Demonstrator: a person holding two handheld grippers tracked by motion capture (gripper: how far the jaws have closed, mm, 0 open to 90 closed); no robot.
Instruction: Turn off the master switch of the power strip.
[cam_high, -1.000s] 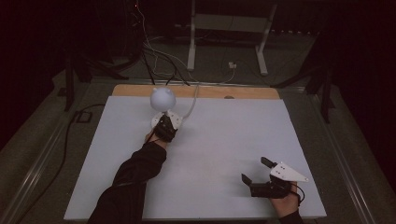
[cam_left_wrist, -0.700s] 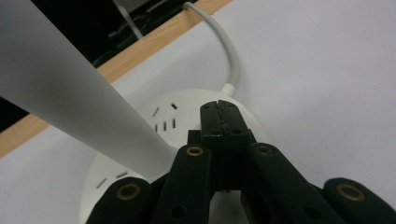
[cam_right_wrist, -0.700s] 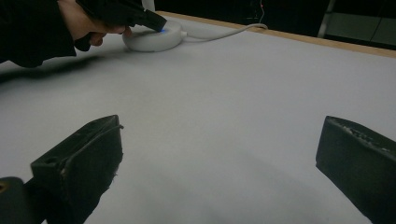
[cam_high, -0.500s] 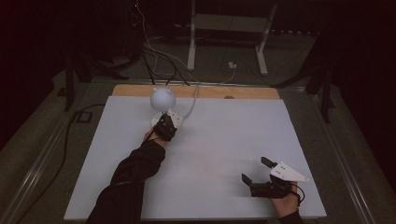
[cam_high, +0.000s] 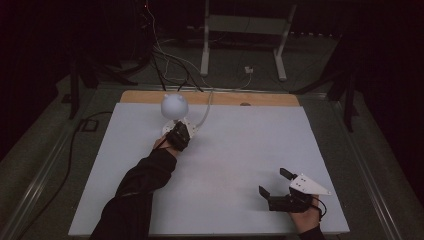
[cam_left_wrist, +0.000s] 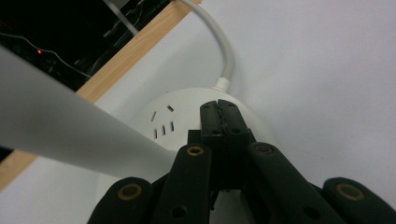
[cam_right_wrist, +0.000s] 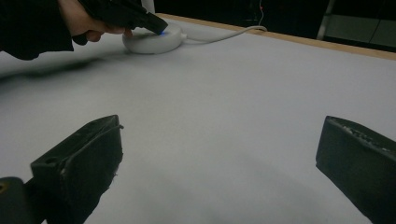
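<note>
On the desk, a white sheet covers nearly all of the top, leaving a strip of bare wood along the far edge. Near that far edge, left of centre, sits a white lamp: a round globe head above a flat round white base with slot openings in its top. A white cord runs from the base toward the wooden strip. The left gripper, held by a hand in a dark sleeve, reaches to the base; in the left gripper view its 2 fingers are pressed together with their tips touching the top of the base. In the right gripper view a small blue light shows where those tips meet the base. The right gripper rests near the desk's near right corner, well apart from the lamp, its 2 fingers spread wide over bare sheet.
</note>
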